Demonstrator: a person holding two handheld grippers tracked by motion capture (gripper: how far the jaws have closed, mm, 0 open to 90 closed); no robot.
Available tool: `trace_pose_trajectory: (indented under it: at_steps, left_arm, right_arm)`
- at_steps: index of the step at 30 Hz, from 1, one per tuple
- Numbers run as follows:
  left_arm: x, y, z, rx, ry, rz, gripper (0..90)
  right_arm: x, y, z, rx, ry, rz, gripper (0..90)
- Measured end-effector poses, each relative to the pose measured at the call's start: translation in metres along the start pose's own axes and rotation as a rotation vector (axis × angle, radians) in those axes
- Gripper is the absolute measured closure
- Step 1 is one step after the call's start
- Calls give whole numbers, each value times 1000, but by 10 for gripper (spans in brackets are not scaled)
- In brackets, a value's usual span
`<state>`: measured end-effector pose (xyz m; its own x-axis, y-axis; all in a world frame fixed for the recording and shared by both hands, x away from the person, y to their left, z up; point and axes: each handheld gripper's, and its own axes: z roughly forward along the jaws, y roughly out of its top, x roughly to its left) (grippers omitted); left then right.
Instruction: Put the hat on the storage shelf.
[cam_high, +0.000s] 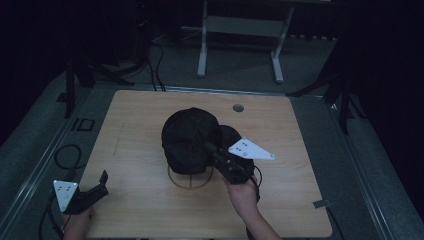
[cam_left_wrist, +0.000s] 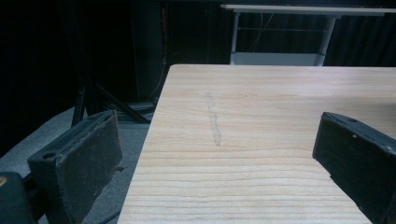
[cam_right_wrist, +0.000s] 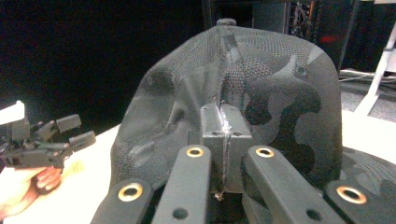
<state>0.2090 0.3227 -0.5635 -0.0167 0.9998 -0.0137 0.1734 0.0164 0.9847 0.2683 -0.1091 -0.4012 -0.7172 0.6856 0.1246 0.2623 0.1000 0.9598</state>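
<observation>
My right gripper (cam_high: 212, 149) pinches the black cap (cam_high: 189, 140), crown up, brim toward its right; my left gripper (cam_high: 100, 184) gapes empty.

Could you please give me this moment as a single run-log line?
right gripper: shut on cap | cap: over wire stand at table centre | left gripper: open, holds nothing, near-left table corner

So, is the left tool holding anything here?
No, the left tool is open with only bare table between its jaws.
</observation>
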Motion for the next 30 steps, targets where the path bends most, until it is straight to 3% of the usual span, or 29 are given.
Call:
trace_pose_trajectory:
  at_steps: [12, 19, 25, 30]
  left_arm:
    - [0, 0, 0, 0, 0, 2, 18]
    - [0, 0, 0, 2, -1, 1, 18]
    - [0, 0, 0, 3, -1, 2, 18]
    - [0, 0, 0, 3, -1, 3, 18]
  right_arm:
    - [-2, -13, -8, 7, 15, 6, 889]
    - [-4, -9, -6, 24, -8, -6, 706]
    - [-10, -11, -5, 32, -24, 2, 686]
    - [-11, -12, -2, 44, -9, 5, 686]
